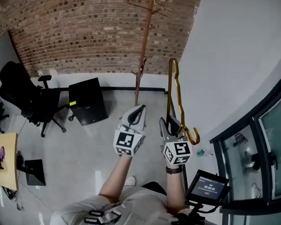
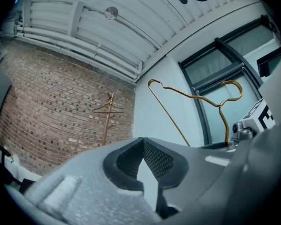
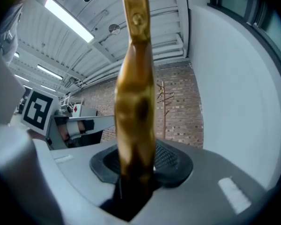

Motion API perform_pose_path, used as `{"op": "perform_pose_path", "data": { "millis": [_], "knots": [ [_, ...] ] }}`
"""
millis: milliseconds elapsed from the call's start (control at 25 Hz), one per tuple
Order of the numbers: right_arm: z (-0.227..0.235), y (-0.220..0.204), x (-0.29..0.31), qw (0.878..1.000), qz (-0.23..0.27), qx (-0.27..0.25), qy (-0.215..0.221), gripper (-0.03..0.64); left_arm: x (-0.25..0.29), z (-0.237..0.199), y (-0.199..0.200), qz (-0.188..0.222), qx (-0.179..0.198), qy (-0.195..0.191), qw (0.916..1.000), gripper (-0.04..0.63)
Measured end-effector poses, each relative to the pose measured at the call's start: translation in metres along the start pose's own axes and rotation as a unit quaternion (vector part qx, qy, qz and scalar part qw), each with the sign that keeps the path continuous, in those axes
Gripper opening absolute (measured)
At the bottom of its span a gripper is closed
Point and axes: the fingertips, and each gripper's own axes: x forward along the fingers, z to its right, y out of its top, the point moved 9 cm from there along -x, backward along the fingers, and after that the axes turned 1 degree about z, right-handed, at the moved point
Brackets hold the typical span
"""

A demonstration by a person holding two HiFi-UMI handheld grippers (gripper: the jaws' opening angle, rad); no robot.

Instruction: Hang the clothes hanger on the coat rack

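We are carrying one gold clothes hanger (image 1: 174,90) toward the one coat rack (image 1: 144,46)
The rack is standing well ahead of both tools against the brick wall, with one thin hanger (image 1: 152,3) seemingly hanging near its top already. Our right gripper (image 1: 171,122) is clenching the clothes hanger, which is rising upright from its jaws, probably so we can lift it onto a peg. Our left gripper (image 1: 139,109), just beside the right, is riding empty, jaws pressed together
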Motion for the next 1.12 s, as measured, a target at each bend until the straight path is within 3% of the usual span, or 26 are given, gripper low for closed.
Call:
{"op": "perform_pose_path", "data": {
  "millis": [280, 480, 680, 960, 1040, 1120],
  "knots": [
    [0.080, -0.022, 0.093, 0.996, -0.002, 0.035, 0.088, 0.120, 0.092, -0.029, -0.042, -0.040, 0.001, 0.034, 0.9986, 0.002],
    [0.147, -0.021, 0.178, 0.988, -0.013, 0.035, 0.149, 0.120, 0.170, -0.061, -0.053, -0.021, 0.023, 0.079, 0.9964, 0.002],
    [0.207, -0.007, 0.250, 0.968, -0.034, 0.023, 0.249, 0.121, 0.244, -0.076, -0.046, -0.019, 0.033, 0.100, 0.9942, 0.002],
    [0.239, -0.050, 0.317, 0.950, -0.091, 0.050, 0.295, 0.121, 0.268, -0.097, -0.072, -0.052, 0.057, 0.173, 0.9818, 0.002],
    [0.230, -0.063, 0.335, 0.937, -0.121, 0.043, 0.325, 0.121, 0.275, -0.115, -0.083, -0.070, 0.047, 0.175, 0.9810, 0.002],
    [0.217, -0.071, 0.358, 0.919, -0.161, -0.003, 0.361, 0.123, 0.283, -0.138, -0.094, -0.082, 0.035, 0.172, 0.9811, 0.002]
  ]
}}
